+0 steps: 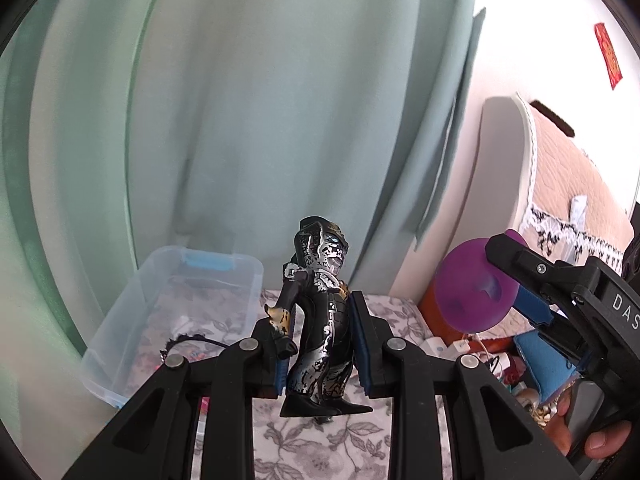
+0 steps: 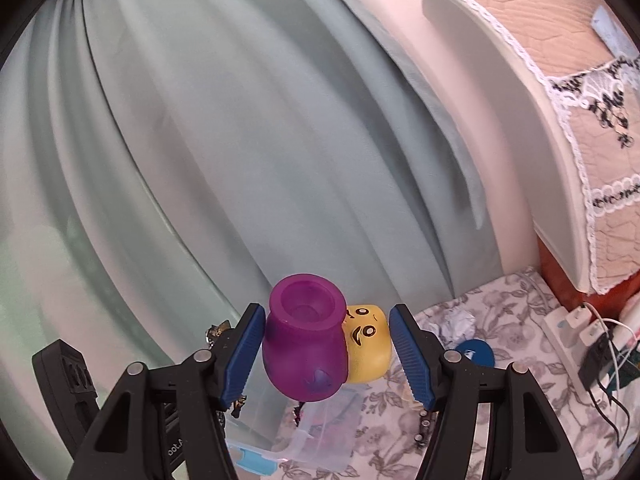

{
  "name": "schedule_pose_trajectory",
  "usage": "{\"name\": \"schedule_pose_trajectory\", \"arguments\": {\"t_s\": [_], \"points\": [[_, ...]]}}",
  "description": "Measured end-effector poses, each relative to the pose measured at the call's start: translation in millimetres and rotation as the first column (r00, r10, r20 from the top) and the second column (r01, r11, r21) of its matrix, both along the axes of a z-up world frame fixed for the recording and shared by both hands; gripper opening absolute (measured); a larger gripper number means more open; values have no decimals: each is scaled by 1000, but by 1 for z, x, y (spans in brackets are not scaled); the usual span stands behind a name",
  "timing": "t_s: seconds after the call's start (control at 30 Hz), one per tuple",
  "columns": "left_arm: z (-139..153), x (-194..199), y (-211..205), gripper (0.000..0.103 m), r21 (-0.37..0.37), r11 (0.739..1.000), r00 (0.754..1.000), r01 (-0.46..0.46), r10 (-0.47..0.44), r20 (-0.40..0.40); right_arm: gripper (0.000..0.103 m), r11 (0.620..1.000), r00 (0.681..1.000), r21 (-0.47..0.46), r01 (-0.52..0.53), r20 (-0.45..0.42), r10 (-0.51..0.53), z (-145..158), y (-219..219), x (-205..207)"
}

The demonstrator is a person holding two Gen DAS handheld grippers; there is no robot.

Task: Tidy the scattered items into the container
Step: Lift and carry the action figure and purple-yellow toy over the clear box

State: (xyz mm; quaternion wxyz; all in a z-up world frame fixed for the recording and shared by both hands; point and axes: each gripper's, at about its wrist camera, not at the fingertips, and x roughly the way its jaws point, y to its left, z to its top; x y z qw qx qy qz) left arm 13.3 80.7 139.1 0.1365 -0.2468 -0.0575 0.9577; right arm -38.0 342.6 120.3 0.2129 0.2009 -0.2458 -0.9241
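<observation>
The left tool (image 1: 322,344) is pinching a black-and-silver figurine (image 1: 320,320) upright between its blue pads, raised above the floral-covered worktop (image 1: 320,444), with the clear plastic container (image 1: 176,308) standing to the far left beside the green curtain (image 1: 240,120). The right tool (image 2: 328,354) is pinching a purple vase-shaped toy (image 2: 304,344) joined to a yellow face head (image 2: 370,344), held above the container.

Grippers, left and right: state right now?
Left gripper: closed on the black-and-silver figure.
Right gripper: closed on the purple-and-yellow toy.
</observation>
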Motion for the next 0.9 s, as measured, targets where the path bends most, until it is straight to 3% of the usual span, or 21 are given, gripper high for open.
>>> {"name": "schedule_pose_trajectory", "arguments": {"t_s": [0.37, 0.9], "points": [[1, -9, -47, 28, 44, 996, 997, -75, 75, 0, 68, 995, 996, 43, -89, -7, 90, 7, -55, -15], [-26, -27, -99, 28, 111, 982, 987, -156, 149, 66, 68, 977, 985, 125, -171, 55, 165, -16, -123, -32]]}}
